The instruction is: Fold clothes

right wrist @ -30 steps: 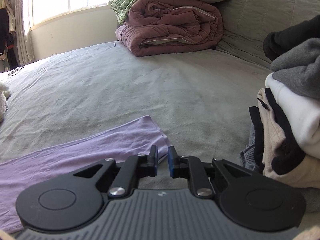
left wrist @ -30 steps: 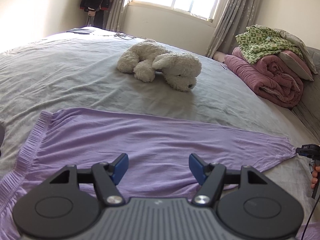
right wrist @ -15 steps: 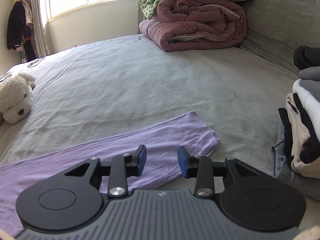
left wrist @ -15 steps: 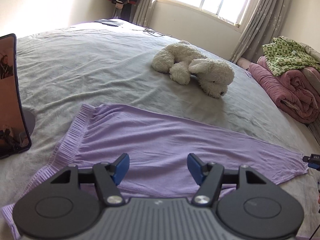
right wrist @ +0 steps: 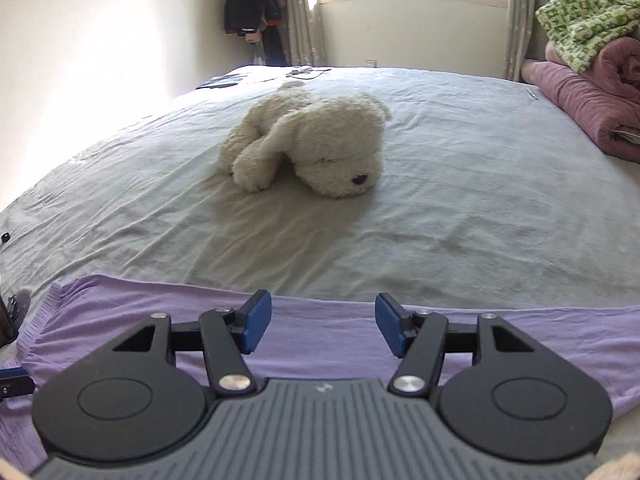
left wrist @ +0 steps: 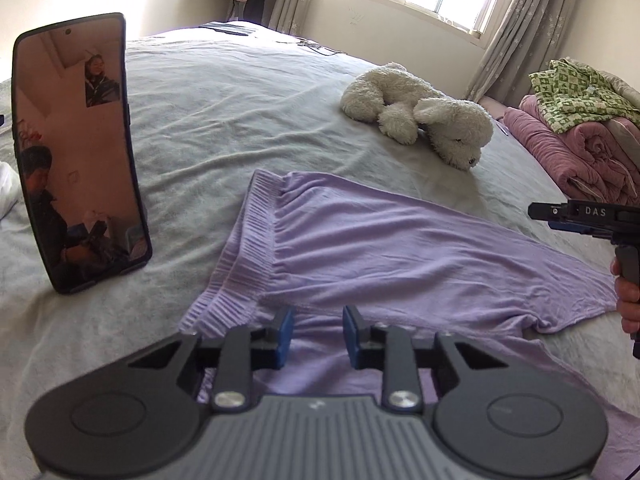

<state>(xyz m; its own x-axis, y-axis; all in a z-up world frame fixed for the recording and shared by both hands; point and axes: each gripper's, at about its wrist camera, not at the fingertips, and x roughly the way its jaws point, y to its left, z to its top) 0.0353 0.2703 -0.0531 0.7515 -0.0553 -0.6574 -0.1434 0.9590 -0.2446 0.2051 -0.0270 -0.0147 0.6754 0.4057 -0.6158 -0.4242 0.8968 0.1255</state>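
A pair of lilac trousers point(left wrist: 400, 248) lies flat on the grey bed sheet point(left wrist: 224, 104), ribbed waistband point(left wrist: 244, 240) at the left, legs running right. My left gripper point(left wrist: 316, 336) hovers over the near edge by the waistband, jaws partly open, holding nothing. My right gripper point(right wrist: 322, 328) is wide open and empty above the trousers point(right wrist: 320, 328). It also shows at the right edge of the left wrist view point(left wrist: 588, 220), above the leg end.
A phone point(left wrist: 76, 148) stands upright on the bed left of the waistband. A white plush dog point(left wrist: 420, 116) lies beyond the trousers. A rolled pink quilt point(left wrist: 580, 152) with a green patterned garment point(left wrist: 580, 92) sits at the far right.
My left gripper moved left toward the waistband and its jaws narrowed. My right gripper opened from nearly shut to wide, let go of the leg end and swung left to face the plush dog.
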